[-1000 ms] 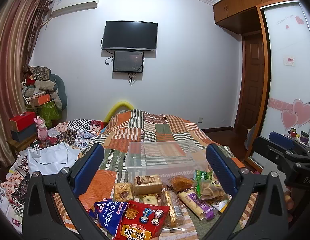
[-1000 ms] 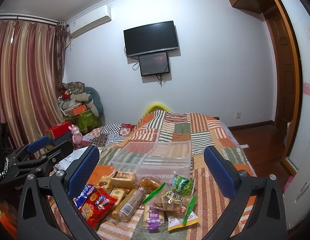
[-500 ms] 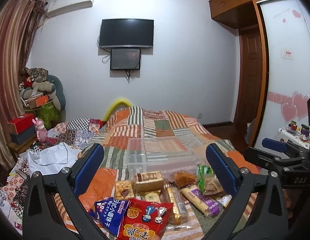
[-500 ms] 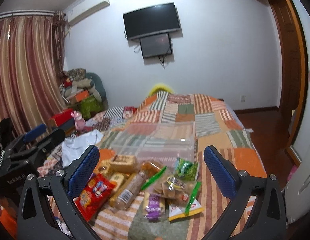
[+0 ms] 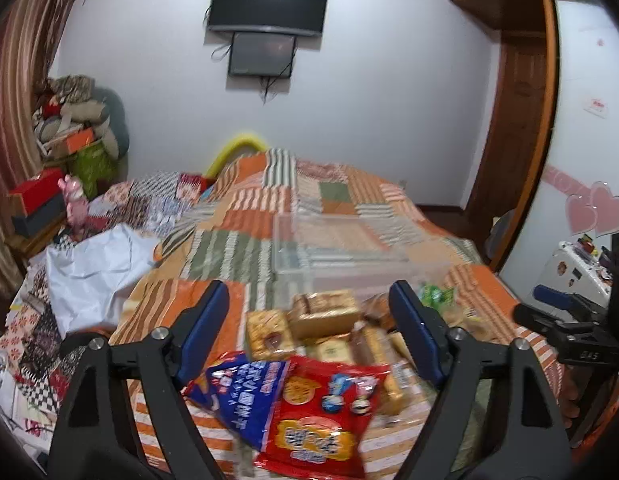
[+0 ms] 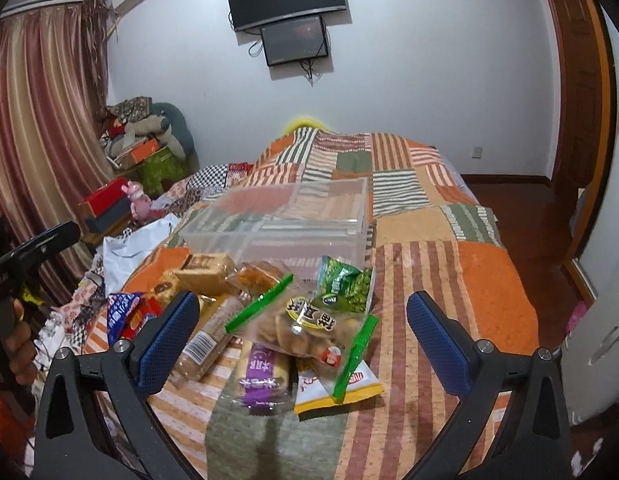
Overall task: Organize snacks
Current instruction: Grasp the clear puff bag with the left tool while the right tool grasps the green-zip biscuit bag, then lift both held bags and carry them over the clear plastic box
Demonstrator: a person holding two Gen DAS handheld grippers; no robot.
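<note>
A pile of snack packs lies on the patchwork bed. In the left wrist view a red snack bag (image 5: pixel 325 412) and a blue bag (image 5: pixel 245 388) lie nearest, with a brown cake pack (image 5: pixel 323 312) behind. A clear plastic bin (image 5: pixel 341 248) stands beyond the pile. My left gripper (image 5: pixel 309 320) is open and empty above the pile. In the right wrist view a clear bag with green edges (image 6: pixel 305 324), a green pea bag (image 6: pixel 345 284), a purple pack (image 6: pixel 263 372) and the bin (image 6: pixel 285 220) show. My right gripper (image 6: pixel 303 340) is open and empty over them.
A white plastic bag (image 5: pixel 93 264) and patterned bedding lie left of the pile. Boxes and stuffed items (image 6: pixel 145 148) stack in the far left corner by the curtain. A wooden door and floor (image 6: pixel 525 208) are on the right. The other gripper shows at the left edge (image 6: pixel 33 248).
Both grippers have tilted down and moved closer to the snack pile, which now fills more of each view. Both stay open and empty.
</note>
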